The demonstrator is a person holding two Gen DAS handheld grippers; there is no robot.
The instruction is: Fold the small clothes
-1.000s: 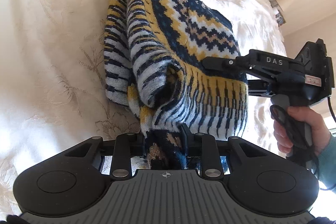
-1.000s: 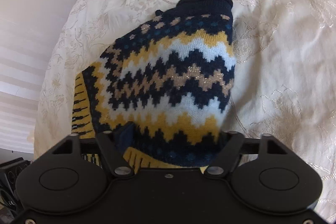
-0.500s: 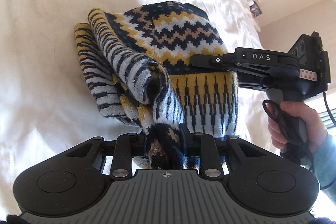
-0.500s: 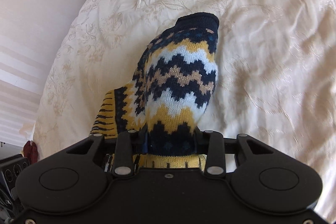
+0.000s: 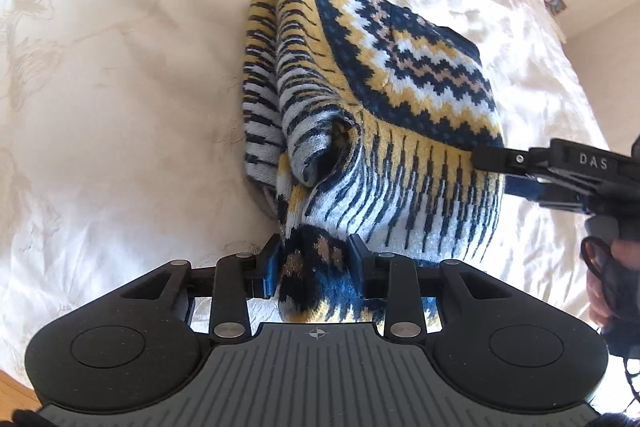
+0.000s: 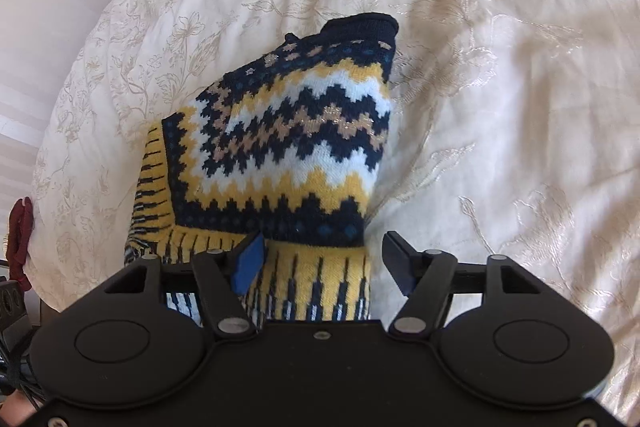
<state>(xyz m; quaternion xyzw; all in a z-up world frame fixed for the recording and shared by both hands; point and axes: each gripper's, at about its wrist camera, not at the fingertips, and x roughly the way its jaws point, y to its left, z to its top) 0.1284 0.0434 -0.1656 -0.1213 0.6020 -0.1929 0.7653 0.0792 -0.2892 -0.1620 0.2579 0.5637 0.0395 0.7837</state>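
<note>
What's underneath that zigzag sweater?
The sweater lies folded on a cream embroidered bedspread. Striped layers of the sweater itself are tucked beneath the zigzag panel. Whatever lies under the middle is covered.

We see a bed (image 5: 120, 107) spread with a cream, flower-embroidered cover, rumpled toward the frame's right. At centre frame a folded navy, yellow and white zigzag-knit sweater (image 6: 296, 143) lies directly on it.
</note>
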